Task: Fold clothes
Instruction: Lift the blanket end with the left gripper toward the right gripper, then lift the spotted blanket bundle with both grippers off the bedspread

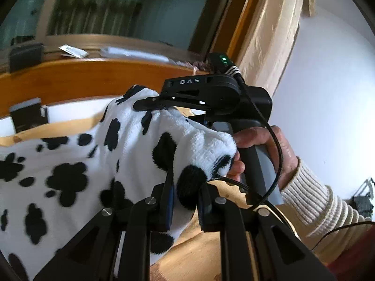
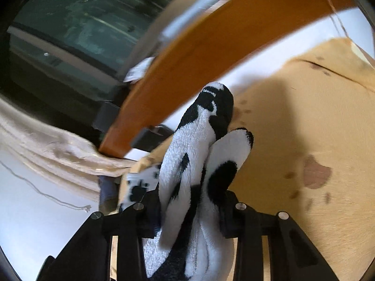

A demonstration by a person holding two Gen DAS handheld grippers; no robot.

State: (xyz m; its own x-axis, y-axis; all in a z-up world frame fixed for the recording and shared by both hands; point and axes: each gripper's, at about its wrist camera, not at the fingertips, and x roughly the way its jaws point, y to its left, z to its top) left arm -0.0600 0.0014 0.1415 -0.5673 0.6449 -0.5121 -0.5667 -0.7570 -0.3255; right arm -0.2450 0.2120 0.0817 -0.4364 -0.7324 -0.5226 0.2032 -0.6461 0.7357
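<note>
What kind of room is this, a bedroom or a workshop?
Probably a bedroom: a wooden bed board edges a surface covered by a tan sheet, with a cream curtain beside a window. A fleece garment with black spots is being lifted.

White fleece garment (image 1: pixel 77 164) printed with black paw marks and blotches, lifted at two bunched points and sagging between them above a tan bedcover. One gathered fold (image 2: pixel 199 175), seen from the right wrist, stands upright in two lobes, its tip black with white stitching.
</note>
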